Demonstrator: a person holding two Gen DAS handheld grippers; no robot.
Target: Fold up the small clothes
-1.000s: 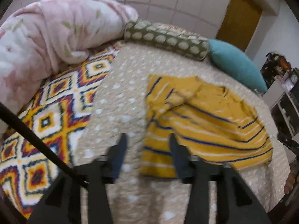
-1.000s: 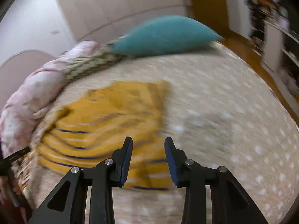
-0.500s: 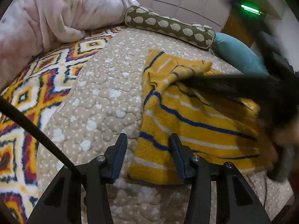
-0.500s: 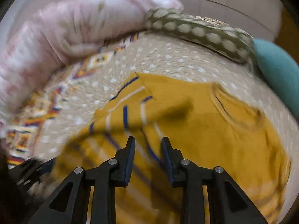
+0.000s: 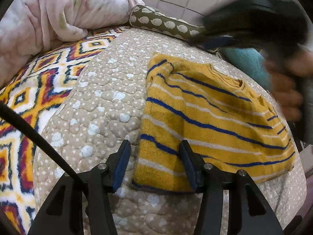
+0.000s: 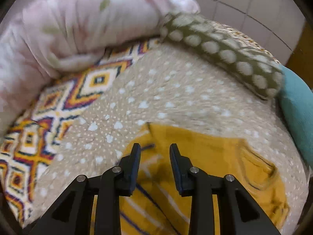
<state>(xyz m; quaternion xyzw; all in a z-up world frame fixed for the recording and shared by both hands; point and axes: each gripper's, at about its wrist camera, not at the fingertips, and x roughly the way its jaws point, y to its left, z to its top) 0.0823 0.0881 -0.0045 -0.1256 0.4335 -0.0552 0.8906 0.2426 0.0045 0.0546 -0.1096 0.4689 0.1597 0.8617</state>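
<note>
Sweater (image 5: 205, 117) mustard yellow, blue and white stripes. Quilt (image 5: 105, 101) under my fingers beige, pale dots. Blanket (image 5: 29, 90) orange-red-navy diamonds. Bolster (image 6: 225, 52) olive, white blobs. Pillow (image 6: 299, 105) teal. Comforter (image 5: 49, 15) pink floral

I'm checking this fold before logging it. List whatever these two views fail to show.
1. Left wrist view: the right gripper is a dark motion smear over the cushion; its jaws cannot be read there.
2. Left wrist view: the sweater has its near hem hidden behind the left gripper.
3. Right wrist view: motion blur smears the sweater's stripes and collar; its near part is cut off by the frame's bottom edge.
</note>
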